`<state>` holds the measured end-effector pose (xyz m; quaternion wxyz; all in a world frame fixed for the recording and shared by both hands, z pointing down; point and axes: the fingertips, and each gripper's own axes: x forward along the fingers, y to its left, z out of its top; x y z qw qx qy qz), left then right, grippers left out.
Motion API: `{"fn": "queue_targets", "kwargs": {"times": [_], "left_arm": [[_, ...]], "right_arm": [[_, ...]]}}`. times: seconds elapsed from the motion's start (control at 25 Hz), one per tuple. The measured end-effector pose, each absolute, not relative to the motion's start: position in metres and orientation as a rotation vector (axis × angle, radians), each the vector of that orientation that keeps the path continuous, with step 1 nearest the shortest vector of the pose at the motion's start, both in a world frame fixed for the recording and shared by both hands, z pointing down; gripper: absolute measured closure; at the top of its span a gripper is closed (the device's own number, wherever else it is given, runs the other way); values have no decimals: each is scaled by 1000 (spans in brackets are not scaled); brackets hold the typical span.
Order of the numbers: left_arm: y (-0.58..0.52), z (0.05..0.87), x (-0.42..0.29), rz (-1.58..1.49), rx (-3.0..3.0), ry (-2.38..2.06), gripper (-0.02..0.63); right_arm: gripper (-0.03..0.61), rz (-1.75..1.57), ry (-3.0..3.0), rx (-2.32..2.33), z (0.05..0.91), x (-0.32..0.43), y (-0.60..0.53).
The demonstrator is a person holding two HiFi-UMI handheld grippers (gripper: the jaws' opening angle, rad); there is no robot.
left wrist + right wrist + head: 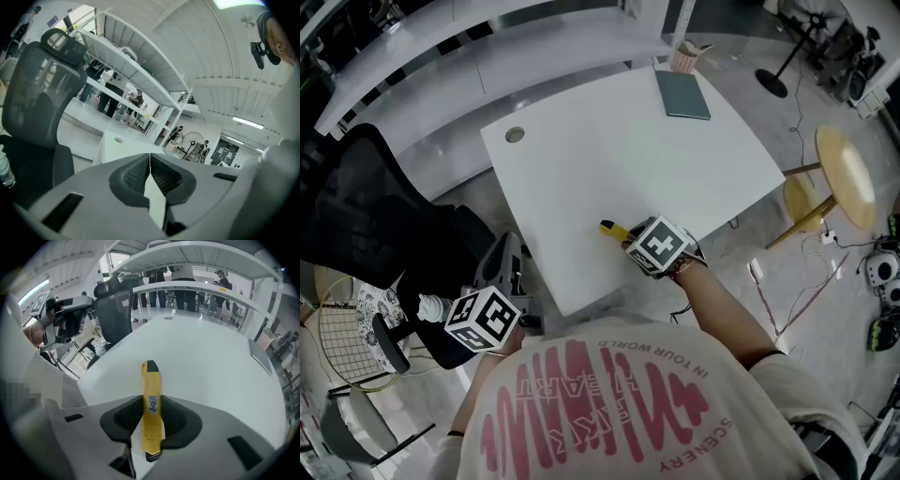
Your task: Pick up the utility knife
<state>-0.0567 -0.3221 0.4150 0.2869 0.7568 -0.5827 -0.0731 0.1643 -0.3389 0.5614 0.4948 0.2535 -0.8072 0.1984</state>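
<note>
The yellow utility knife (151, 412) with black ends sits lengthwise between the black pads of my right gripper (151, 420), which is shut on its middle. Its black tip points away over the white table (206, 362). In the head view the knife (614, 230) pokes out to the left of the right gripper (630, 238), close to the table's (609, 150) near edge. Whether it rests on the tabletop I cannot tell. My left gripper (512, 247) hangs off the table at the lower left beside the chair. In its own view the left gripper (150, 171) is shut on nothing.
A teal notebook (682, 95) and a pink cup (685, 58) lie at the table's far right corner, and a round cable hole (515, 134) marks its far left corner. A black office chair (366, 216) stands left of the table, a wooden stool (844, 178) right of it. Cables lie on the floor.
</note>
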Motion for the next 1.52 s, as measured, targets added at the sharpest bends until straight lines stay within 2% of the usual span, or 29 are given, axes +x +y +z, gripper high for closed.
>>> {"fn": "queue_targets", "kwargs": {"times": [0.68, 1.52], "left_arm": [[-322, 418, -27, -196, 2055, -1504, 589], [-319, 415, -16, -153, 2127, -1413, 589]], "right_arm": [[448, 444, -2139, 757, 533, 168, -343], [448, 630, -2393, 1240, 460, 174, -347]]}}
